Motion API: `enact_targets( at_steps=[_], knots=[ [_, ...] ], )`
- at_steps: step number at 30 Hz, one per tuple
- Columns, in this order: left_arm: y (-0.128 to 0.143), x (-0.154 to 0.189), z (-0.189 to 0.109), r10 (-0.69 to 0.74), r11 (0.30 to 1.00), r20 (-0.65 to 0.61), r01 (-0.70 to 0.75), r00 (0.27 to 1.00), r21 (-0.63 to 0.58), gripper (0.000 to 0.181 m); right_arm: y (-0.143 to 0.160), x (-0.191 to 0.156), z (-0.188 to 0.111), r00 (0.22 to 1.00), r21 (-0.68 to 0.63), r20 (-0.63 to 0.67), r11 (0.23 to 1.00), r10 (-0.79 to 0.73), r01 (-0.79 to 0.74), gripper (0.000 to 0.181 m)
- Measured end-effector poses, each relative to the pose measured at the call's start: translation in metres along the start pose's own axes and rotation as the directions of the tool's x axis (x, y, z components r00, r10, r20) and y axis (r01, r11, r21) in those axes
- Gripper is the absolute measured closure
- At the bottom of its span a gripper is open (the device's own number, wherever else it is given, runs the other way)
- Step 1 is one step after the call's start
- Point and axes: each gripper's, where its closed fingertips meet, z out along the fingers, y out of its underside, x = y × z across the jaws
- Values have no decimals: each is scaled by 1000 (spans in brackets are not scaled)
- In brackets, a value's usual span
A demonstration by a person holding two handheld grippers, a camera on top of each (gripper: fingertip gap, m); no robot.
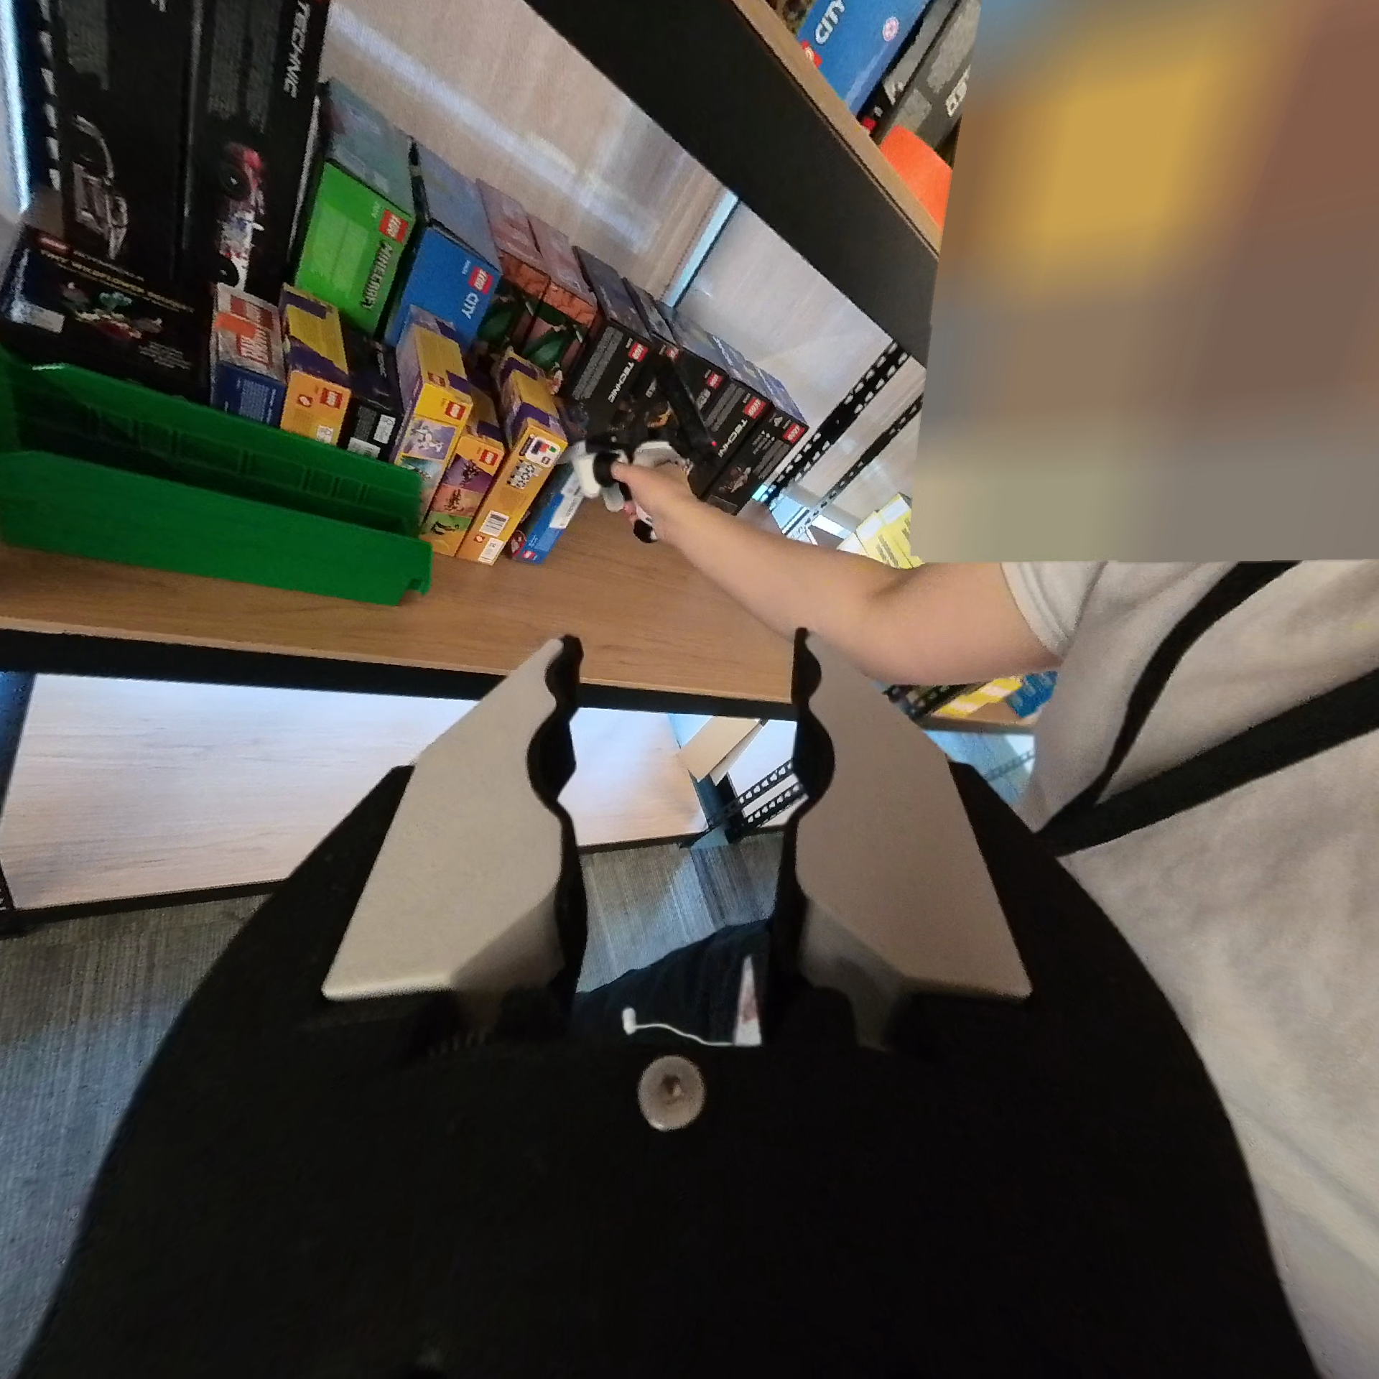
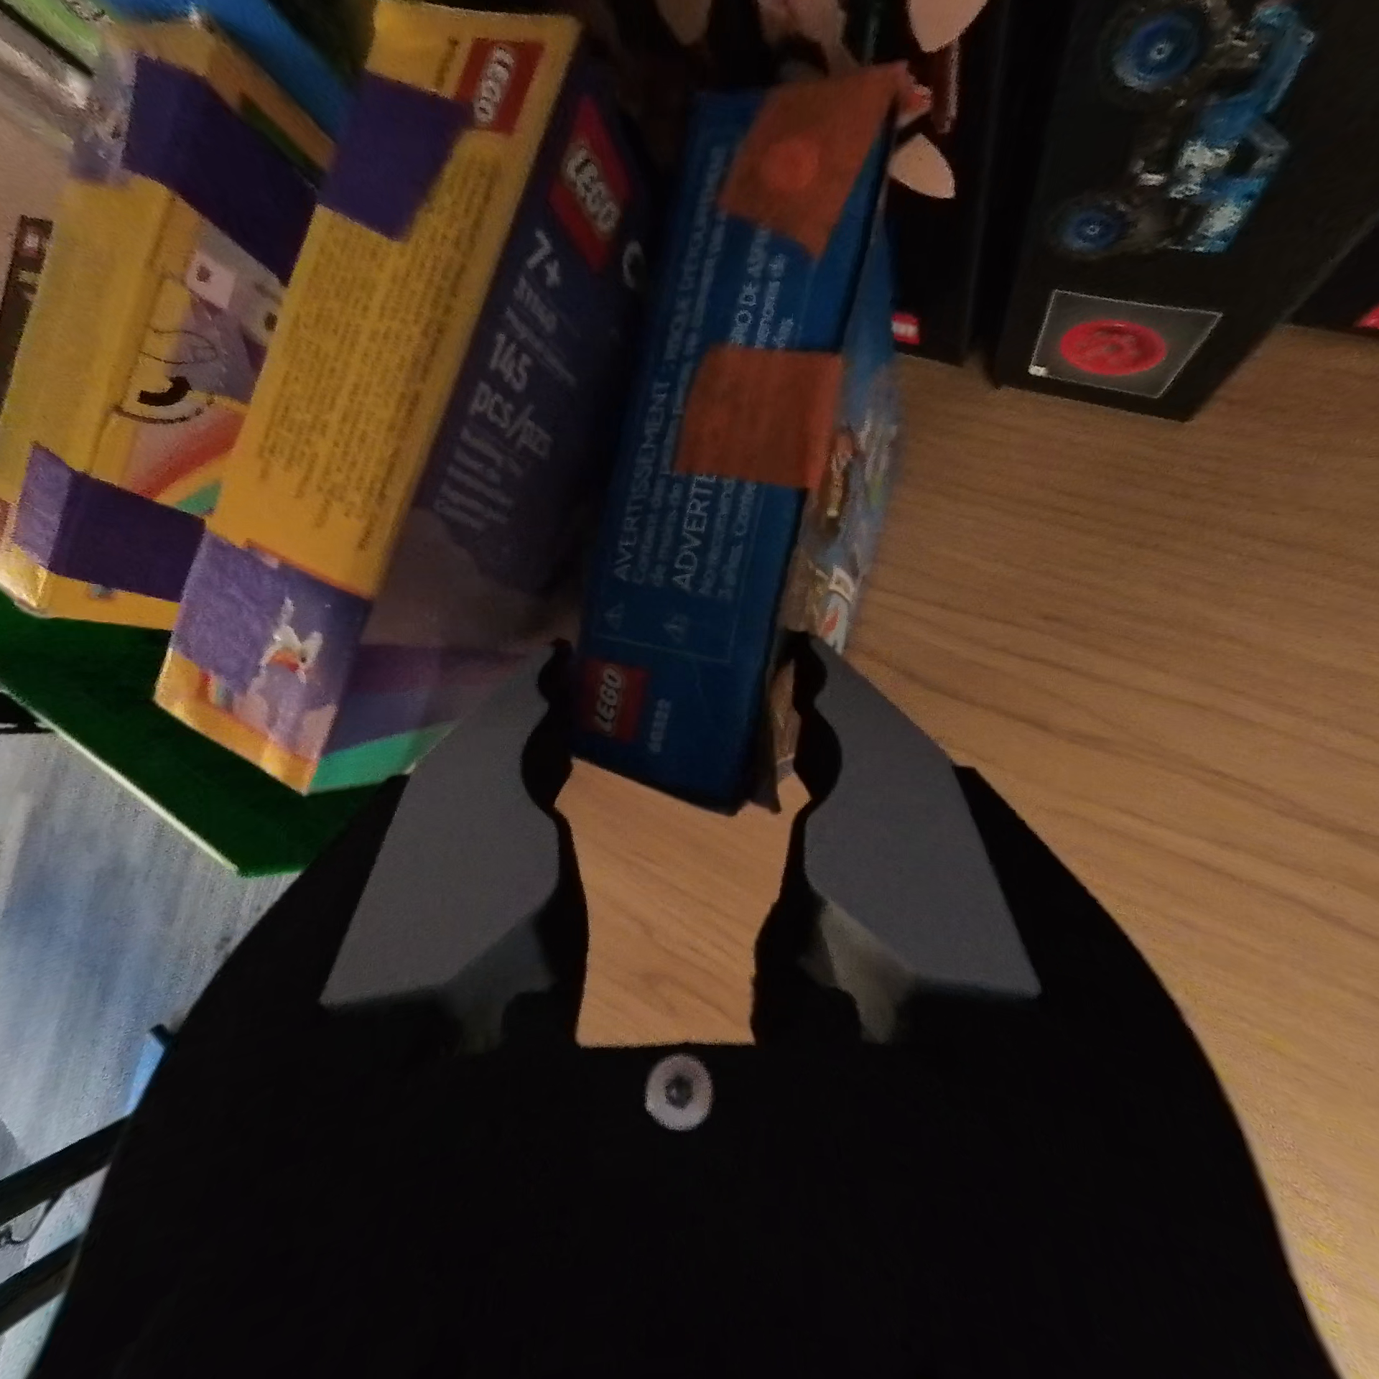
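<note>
Right gripper (image 2: pixel 675 671) sits low over the wooden shelf (image 2: pixel 1119 671), fingers spread wide, and the near end of a slim blue box (image 2: pixel 716 463) sits right in the gap at 12 o'clock. Whether the fingertips touch its sides, I cannot tell (the picture is blurred there). The blue box stands on edge, with two reddish-brown patches on its narrow face. Just beside it at 11 o'clock leans a dark purple box (image 2: pixel 522 358), then a yellow box (image 2: pixel 321 388) at 10 o'clock, tilted. A green bin (image 2: pixel 172 791) edge shows beneath that at 9 o'clock. Out at 1 o'clock, well apart, a black box (image 2: pixel 1164 224) with a blue vehicle pictured stands upright.

Over to the left gripper (image 1: pixel 683 642): fingers apart, nothing between them, hanging in front of the shelf edge (image 1: pixel 298 657). At 12 o'clock, farther off, a person's arm (image 1: pixel 821 589) reaches to the row of boxes, with the right gripper at its end. Green bins (image 1: pixel 186 492) lie at 10 o'clock, a tall black box (image 1: pixel 186 134) behind them.
</note>
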Motion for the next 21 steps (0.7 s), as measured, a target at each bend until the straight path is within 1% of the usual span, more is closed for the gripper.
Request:
enact_targets(
  at_steps=[2, 4, 6, 8, 10, 13, 15, 17, 19, 21],
  knots=[
    [6, 1, 7, 34, 999, -16, -34, 999, -34, 126, 13, 4, -14, 1000, -33, -4, 999, -26, 26, 130],
    [19, 2, 23, 59, 994, -62, -64, 996, -87, 126, 43, 4, -36, 996, -80, 33, 993, -79, 81, 132],
    [38, -1, 47, 71, 985, -124, -89, 990, -150, 127, 78, 4, -65, 984, -109, 113, 982, -139, 152, 132],
    [64, -5, 81, 89, 965, -191, -132, 977, -225, 128, 105, 1, -96, 952, -65, 197, 966, -235, 252, 134],
    [84, -19, 130, 111, 951, -185, -159, 976, -267, 127, 134, 2, -117, 915, -57, 241, 937, -322, 345, 135],
    [99, -35, 219, 79, 968, -130, -107, 988, -225, 121, 163, 5, -131, 864, -25, 245, 888, -440, 459, 135],
    [111, -47, 278, 79, 977, -65, -90, 995, -195, 107, 168, 5, -135, 846, 19, 243, 874, -475, 486, 135],
    [125, -60, 333, 102, 976, -1, -101, 995, -191, 95, 169, 6, -137, 839, 47, 251, 872, -482, 487, 135],
    [133, -71, 382, 128, 974, 54, -115, 990, -193, 79, 169, 7, -138, 839, 60, 262, 875, -478, 480, 135],
    [134, -77, 421, 140, 974, 80, -123, 987, -192, 72, 171, 6, -139, 823, 75, 267, 862, -502, 501, 135]
  ],
)
